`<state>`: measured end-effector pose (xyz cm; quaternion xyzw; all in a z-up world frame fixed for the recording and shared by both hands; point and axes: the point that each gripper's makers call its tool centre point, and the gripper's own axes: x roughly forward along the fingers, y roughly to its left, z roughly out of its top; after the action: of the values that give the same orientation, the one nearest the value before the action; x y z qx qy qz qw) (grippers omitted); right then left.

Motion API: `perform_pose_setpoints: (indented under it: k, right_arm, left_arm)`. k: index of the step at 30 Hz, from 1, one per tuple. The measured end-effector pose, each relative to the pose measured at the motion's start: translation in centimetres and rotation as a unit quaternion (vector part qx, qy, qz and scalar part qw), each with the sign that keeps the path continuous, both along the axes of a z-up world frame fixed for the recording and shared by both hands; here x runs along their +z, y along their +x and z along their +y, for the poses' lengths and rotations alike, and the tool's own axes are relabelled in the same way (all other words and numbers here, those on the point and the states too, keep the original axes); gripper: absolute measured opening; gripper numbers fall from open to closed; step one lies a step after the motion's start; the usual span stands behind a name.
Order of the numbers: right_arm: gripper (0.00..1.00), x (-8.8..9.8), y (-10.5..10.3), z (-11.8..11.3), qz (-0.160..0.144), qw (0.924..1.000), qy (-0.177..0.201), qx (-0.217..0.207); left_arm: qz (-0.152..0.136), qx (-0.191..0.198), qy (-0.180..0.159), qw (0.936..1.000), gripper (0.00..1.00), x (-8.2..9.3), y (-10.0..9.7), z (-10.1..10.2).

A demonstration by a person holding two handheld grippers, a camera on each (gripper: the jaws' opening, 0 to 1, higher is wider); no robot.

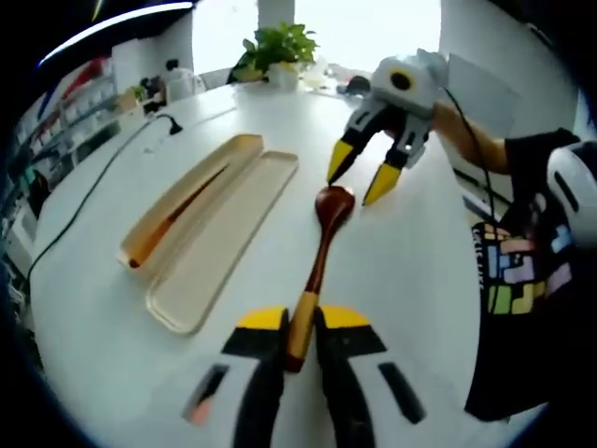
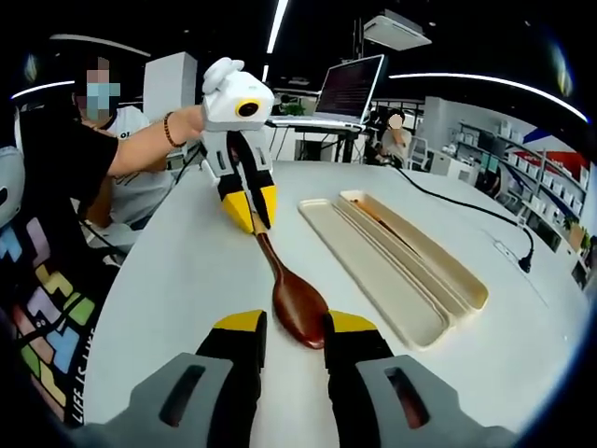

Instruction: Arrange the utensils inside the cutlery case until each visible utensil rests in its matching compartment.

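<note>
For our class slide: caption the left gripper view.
Left gripper shut on brown wooden spoon; right gripper open above bowl.

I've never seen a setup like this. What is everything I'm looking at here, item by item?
Wooden spoon: one, dark reddish-brown, lying on the table between the two grippers, beside the case.
Cutlery case: one, beige, open in two long halves side by side on the table.
Chopsticks: brown, in the far half of the case; I cannot tell the count.
Table: one, white, round.
Cable: one, black, trailing across the table beyond the case.
Potted plant: one, green, at the table's far edge.
Laptop: one, open, on a stand behind the table.
Left gripper: yellow-tipped, shut on the spoon's handle.
Right gripper: yellow-tipped, open over the spoon's bowl.
</note>
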<state>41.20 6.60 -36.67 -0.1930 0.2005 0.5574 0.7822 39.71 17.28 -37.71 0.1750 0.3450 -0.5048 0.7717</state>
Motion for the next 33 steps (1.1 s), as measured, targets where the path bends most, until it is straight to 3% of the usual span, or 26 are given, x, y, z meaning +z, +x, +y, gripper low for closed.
perform_pose_setpoints:
  k: [9, 16, 19, 22, 26, 33]
  right_arm:
    - [0.21, -0.1, 0.6, 0.0, -0.007, 0.9998, -0.014, -0.008]
    - [0.19, -0.4, 1.0, -0.1, -0.042, 0.9984, -0.039, -0.004]
    - [0.17, -0.2, 1.2, -0.1, -0.048, 0.9980, -0.041, -0.006]
    - [0.10, 1.0, 1.5, 0.0, -0.078, 0.9967, -0.023, -0.009]
    - [0.03, 1.3, 1.5, -0.3, -0.076, 0.9969, -0.017, -0.015]
    - [0.02, 1.4, 1.8, -0.4, -0.100, 0.9946, -0.023, -0.010]
  left_arm:
    - [0.046, 0.002, -0.032, 0.9984, 0.12, 0.2, -0.3, -0.2]
    - [0.075, 0.010, -0.056, 0.9956, 0.12, 0.3, 0.3, -0.1]
    - [0.078, 0.012, -0.062, 0.9950, 0.12, 0.3, 0.4, -0.2]
    - [0.079, 0.032, -0.074, 0.9936, 0.13, 0.4, 1.0, -0.3]
    - [0.078, 0.035, -0.079, 0.9932, 0.13, 0.6, 1.3, -0.2]
    - [0.058, 0.030, -0.075, 0.9950, 0.13, 0.8, 1.5, 0.0]
